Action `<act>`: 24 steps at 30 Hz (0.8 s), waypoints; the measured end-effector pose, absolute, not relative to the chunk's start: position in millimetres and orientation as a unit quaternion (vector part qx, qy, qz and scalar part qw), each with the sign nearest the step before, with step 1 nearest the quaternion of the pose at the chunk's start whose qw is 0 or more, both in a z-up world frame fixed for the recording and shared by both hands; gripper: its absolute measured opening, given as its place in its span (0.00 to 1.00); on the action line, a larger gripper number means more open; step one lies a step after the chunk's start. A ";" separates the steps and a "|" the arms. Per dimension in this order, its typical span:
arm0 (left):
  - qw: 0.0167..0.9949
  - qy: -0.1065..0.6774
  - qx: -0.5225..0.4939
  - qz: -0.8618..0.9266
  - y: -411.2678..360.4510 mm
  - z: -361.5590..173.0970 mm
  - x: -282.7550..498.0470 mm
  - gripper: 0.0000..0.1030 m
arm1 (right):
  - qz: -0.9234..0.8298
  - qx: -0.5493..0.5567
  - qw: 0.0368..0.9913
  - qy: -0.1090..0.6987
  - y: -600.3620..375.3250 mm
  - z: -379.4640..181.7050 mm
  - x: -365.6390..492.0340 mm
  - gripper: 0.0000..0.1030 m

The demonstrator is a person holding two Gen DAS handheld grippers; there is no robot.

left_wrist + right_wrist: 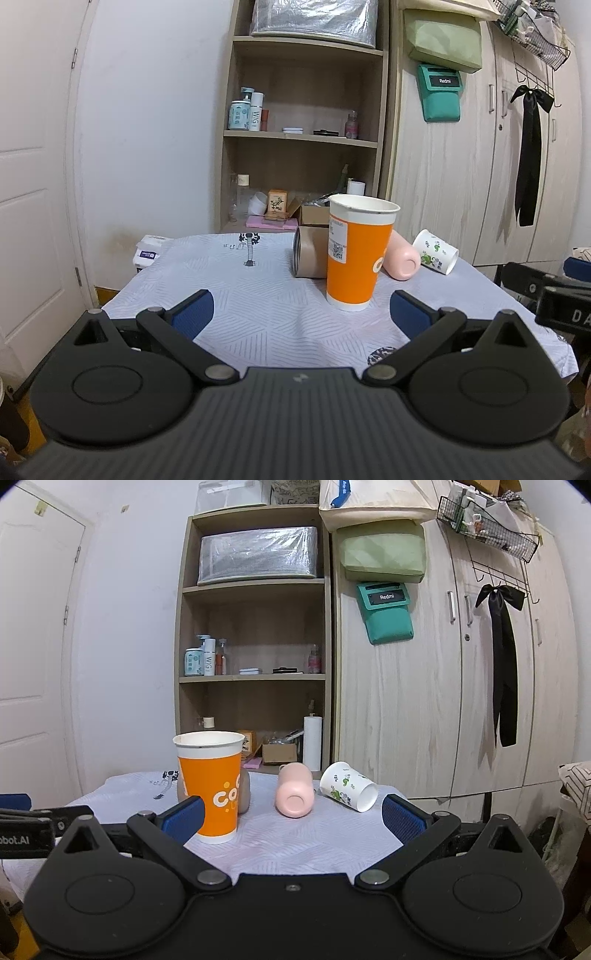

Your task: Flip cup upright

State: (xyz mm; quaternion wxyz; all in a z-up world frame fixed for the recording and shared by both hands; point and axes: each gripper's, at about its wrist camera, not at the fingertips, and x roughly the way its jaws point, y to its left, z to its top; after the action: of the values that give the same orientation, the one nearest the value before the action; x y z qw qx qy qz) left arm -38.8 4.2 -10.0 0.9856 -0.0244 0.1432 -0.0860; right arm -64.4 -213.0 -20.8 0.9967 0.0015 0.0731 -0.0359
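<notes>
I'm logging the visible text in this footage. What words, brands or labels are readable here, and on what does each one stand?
"Redmi": teal pouch hanging on the wardrobe.
"WIG": white bottle on the shelf.
"Co", cut off: orange cup, standing upright.
"obot.AI", cut off: left tool's body.
"DA", cut off: right tool's body.
Too small to read: the orange cup's QR sticker, the teal-labelled bottle, the packet at the table's edge.

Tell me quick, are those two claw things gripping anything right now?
Left gripper: open, holding nothing.
Right gripper: open, holding nothing.
</notes>
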 end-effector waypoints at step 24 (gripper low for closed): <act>0.985 0.156 -0.024 -0.074 4.2 -11.9 -37.3 1.00 | -0.036 0.008 0.996 0.086 -214.3 -26.8 -60.8 1.00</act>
State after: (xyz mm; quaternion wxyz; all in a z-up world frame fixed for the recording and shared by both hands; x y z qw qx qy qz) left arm -37.3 4.2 -11.9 0.9847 -0.0237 0.1559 -0.0745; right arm -60.8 -214.3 -26.8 0.9956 0.0084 0.0864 -0.0357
